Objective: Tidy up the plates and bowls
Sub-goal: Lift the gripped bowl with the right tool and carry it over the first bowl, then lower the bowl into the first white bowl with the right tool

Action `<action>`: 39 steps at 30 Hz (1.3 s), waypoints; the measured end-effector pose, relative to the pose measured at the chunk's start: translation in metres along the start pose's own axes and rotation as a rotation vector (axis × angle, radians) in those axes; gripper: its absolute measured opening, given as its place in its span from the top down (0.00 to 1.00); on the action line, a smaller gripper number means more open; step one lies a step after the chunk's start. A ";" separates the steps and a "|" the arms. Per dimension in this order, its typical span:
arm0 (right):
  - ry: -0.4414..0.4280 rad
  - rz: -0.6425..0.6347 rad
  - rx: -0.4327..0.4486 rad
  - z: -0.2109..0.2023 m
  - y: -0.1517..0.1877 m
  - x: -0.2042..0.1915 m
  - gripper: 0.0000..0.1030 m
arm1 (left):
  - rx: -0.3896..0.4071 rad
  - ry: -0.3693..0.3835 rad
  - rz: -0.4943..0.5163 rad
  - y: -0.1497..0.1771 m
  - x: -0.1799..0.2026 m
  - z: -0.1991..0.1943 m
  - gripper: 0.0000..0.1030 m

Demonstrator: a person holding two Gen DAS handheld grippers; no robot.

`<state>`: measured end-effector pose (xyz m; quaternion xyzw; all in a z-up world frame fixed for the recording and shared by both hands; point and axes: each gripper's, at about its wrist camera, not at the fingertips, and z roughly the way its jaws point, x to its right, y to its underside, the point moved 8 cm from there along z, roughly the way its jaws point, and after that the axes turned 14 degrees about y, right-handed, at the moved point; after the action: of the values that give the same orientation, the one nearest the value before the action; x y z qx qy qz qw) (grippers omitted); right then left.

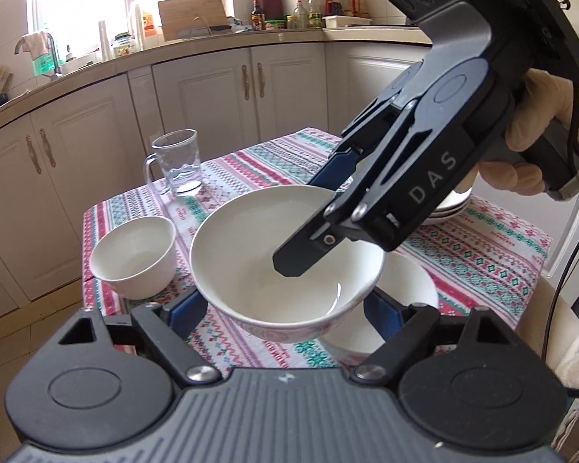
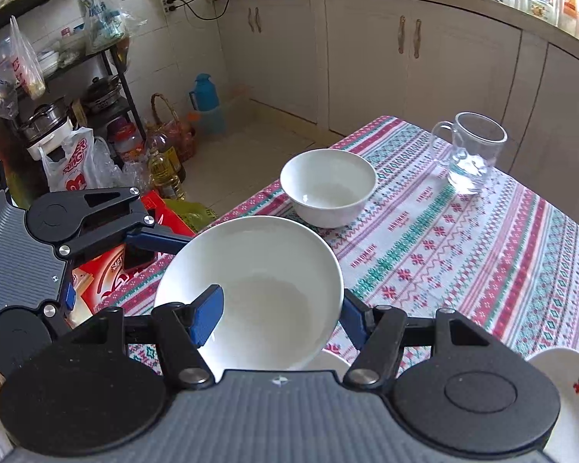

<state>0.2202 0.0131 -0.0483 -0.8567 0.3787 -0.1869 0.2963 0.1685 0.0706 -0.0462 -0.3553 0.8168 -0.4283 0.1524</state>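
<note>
A large white bowl (image 1: 274,266) (image 2: 258,289) is held above the patterned tablecloth (image 2: 463,239). My right gripper (image 1: 308,227) (image 2: 278,316) is shut on its rim, one finger inside the bowl and one outside. My left gripper (image 1: 285,308) is open, its fingers on either side of the bowl's base; it shows at the left of the right wrist view (image 2: 108,254). Another white bowl (image 1: 397,301) sits directly beneath the held one. A smaller white bowl (image 1: 133,254) (image 2: 328,187) stands on the table's left side. Stacked plates (image 1: 449,204) lie at the back right.
A glass mug (image 1: 177,162) (image 2: 471,150) stands at the table's far corner. A flower-patterned dish (image 2: 563,389) sits at the near right. Kitchen cabinets (image 1: 212,92) and a counter run behind. A shelf rack (image 2: 58,88), bags and bottles stand on the floor.
</note>
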 end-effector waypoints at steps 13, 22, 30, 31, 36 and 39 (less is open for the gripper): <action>0.028 0.064 -0.018 -0.015 0.034 0.025 0.32 | -0.028 0.066 0.002 0.000 0.031 0.023 0.15; 0.028 0.082 -0.054 -0.010 0.056 0.029 0.32 | -0.075 0.092 -0.006 0.008 0.041 0.035 0.15; 0.021 0.089 -0.069 -0.005 0.064 0.030 0.32 | -0.101 0.104 -0.016 0.011 0.041 0.040 0.15; 0.021 0.090 -0.070 -0.005 0.065 0.030 0.32 | -0.103 0.104 -0.015 0.011 0.041 0.040 0.15; 0.017 0.098 -0.075 -0.002 0.066 0.031 0.32 | -0.111 0.106 -0.014 0.012 0.040 0.043 0.15; 0.018 0.099 -0.077 -0.001 0.068 0.032 0.32 | -0.112 0.108 -0.012 0.011 0.040 0.043 0.15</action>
<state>0.2043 -0.0478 -0.0886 -0.8461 0.4301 -0.1648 0.2684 0.1589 0.0208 -0.0786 -0.3448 0.8443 -0.4012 0.0854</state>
